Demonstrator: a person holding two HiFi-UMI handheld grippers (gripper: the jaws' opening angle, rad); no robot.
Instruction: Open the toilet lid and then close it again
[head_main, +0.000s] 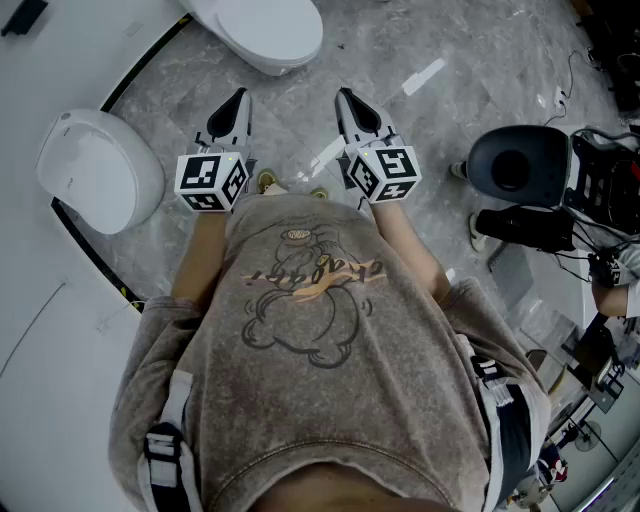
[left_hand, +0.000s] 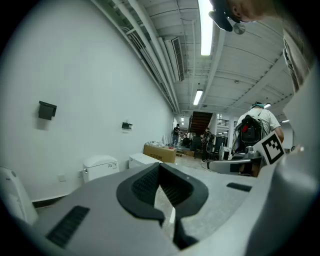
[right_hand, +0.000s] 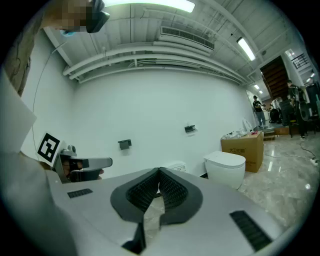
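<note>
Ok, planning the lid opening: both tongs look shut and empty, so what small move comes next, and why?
Probably step toward the toilet ahead and lower the right tongs to the front edge of its lid. The lid lies closed; right and left tongs hang shut, empty, short of it.

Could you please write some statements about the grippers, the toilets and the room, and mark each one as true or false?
1. The left gripper and the right gripper are both shut, with nothing between the jaws. True.
2. The left gripper touches the toilet on the left. False: it is held apart from it.
3. The toilet ahead stands open. False: it is closed.
4. A cardboard box stands on the floor near the wall. True.
</note>
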